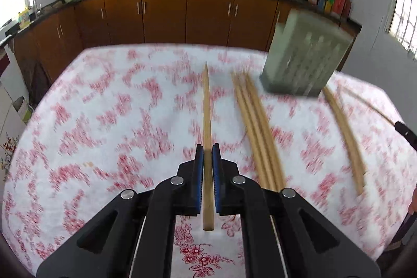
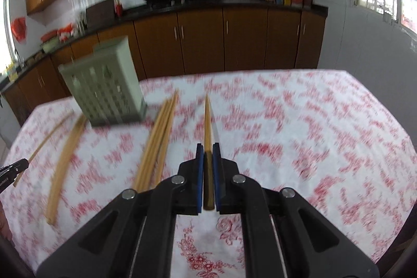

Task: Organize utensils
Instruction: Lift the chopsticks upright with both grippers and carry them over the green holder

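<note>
Two black claws with blue pads each pinch a single wooden chopstick over a counter draped in a white cloth with red floral print (image 1: 109, 106). In the left wrist view, the left claw (image 1: 207, 147) is pressed together on a pale wooden chopstick (image 1: 207, 106) that runs straight ahead between the pads, its tapered tip pointing toward the far edge of the counter and its blunt end sticking out behind the pads. In the right wrist view, the right claw (image 2: 207, 147) is likewise closed on a darker, tan wooden chopstick (image 2: 207, 121), held the same way, tip forward.

A loose bundle of pale wooden chopsticks (image 1: 256, 132) lies flat on the cloth just right of the left claw; in the right wrist view the same bundle (image 2: 156, 142) lies just left of the right claw. Beyond it stands a grey-green slotted plastic utensil holder (image 1: 302, 59), appearing tilted in both fisheye views (image 2: 109, 87), near the far edge of the counter. Further chopsticks (image 1: 346, 137) lie on the cloth on the other side of the holder, apart from the bundle.

Both views are smeared by motion blur. Brown wooden kitchen cabinets (image 1: 166, 14) with a dark worktop line the wall behind.
</note>
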Tool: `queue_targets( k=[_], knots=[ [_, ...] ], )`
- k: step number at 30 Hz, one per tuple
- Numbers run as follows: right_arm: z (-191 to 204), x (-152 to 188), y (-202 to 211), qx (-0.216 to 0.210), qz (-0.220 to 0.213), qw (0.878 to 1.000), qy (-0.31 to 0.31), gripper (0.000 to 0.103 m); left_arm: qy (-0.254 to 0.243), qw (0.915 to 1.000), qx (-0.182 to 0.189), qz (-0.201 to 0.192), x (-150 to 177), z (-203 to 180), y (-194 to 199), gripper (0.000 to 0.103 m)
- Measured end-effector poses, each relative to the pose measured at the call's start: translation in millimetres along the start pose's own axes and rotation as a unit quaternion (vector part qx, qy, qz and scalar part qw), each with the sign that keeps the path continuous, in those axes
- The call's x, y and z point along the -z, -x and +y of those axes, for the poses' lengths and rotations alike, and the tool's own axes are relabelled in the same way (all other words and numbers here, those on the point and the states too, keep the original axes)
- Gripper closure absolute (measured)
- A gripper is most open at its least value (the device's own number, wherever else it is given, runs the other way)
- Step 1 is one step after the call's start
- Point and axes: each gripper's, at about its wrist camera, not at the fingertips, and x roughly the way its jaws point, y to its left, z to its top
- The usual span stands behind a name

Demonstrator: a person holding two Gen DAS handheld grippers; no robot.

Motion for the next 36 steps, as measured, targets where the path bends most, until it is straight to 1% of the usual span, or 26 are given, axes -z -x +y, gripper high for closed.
queue_targets(
  k=[5,7,10,14,18,21,26,30,33,36],
  knots=[
    [-6,-26,27,-0.007,-0.054,0.998,-0.012,0.095,0.024,0.9977,0.017,-0.061,-28,6,34,0.096],
    [-8,-37,38,-0.01,-0.078,0.997,-0.016,0.095,0.032,0.9956,0.021,-0.086,-42,8,48,0.096],
    [-9,-49,48,-0.015,-0.101,0.995,-0.019,0.095,0.04,0.9922,0.024,-0.116,-58,9,61,0.096],
    [-11,-60,51,-0.014,-0.112,0.993,-0.021,0.095,0.043,0.9897,0.02,-0.135,-73,11,68,0.096],
    [-10,-66,50,-0.014,-0.113,0.993,-0.019,0.095,0.04,0.9887,0.013,-0.144,-79,10,70,0.096],
    [-9,-80,55,-0.022,-0.122,0.992,-0.018,0.095,0.038,0.9867,0.011,-0.158,-91,10,76,0.096],
    [-5,-127,83,-0.051,-0.169,0.984,-0.028,0.095,0.035,0.9798,0.017,-0.196,-123,7,102,0.096],
    [0,-165,109,-0.095,-0.21,0.972,-0.046,0.095,0.034,0.9721,0.041,-0.228,-154,-4,128,0.096],
    [8,-183,119,-0.128,-0.235,0.962,-0.055,0.095,0.027,0.9675,0.06,-0.244,-170,-18,139,0.096],
    [21,-192,116,-0.144,-0.247,0.957,-0.048,0.095,0.019,0.9657,0.08,-0.246,-176,-35,140,0.096]
  ],
)
